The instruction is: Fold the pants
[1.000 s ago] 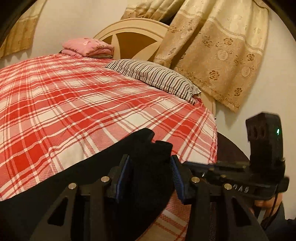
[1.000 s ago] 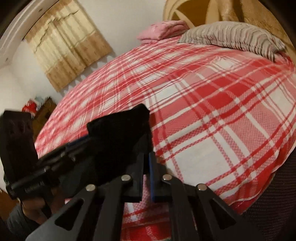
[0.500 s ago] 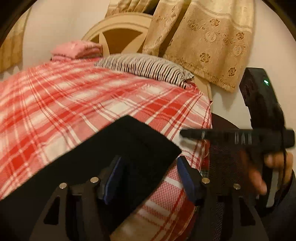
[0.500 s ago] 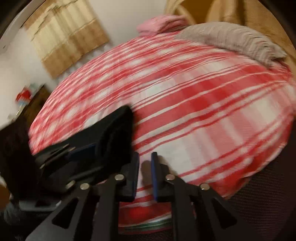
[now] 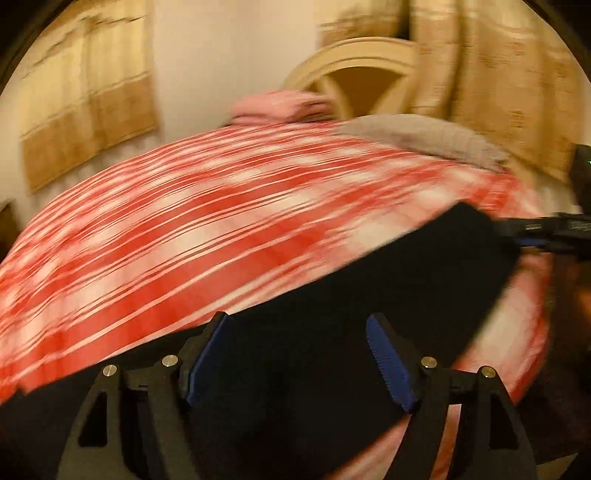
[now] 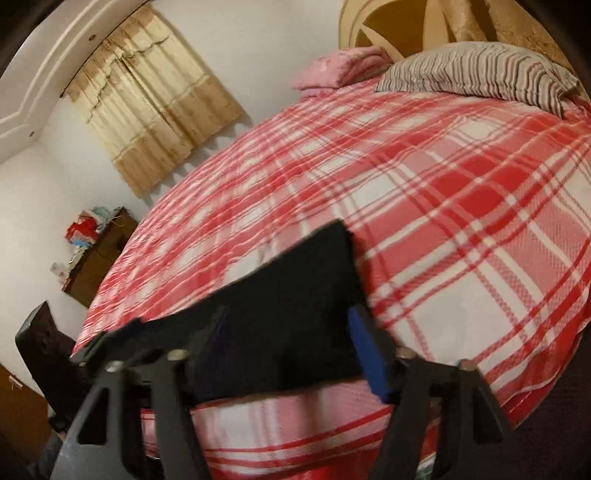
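The black pants point(image 6: 295, 317) lie flat along the near edge of my red-and-white plaid bedspread point(image 6: 461, 221), long axis running along that edge, their squared end toward the striped pillow point(image 6: 480, 70) side. My left gripper point(image 5: 299, 354) and right gripper point(image 6: 291, 354) have both just been opening; the cloth lies between the spread blue pads, gripped by neither. Folded pink bedding point(image 6: 340, 66) sits by the headboard point(image 6: 388, 29), curtains point(image 6: 155, 118) behind; the left view is motion-blurred, the pants' far end cut off.
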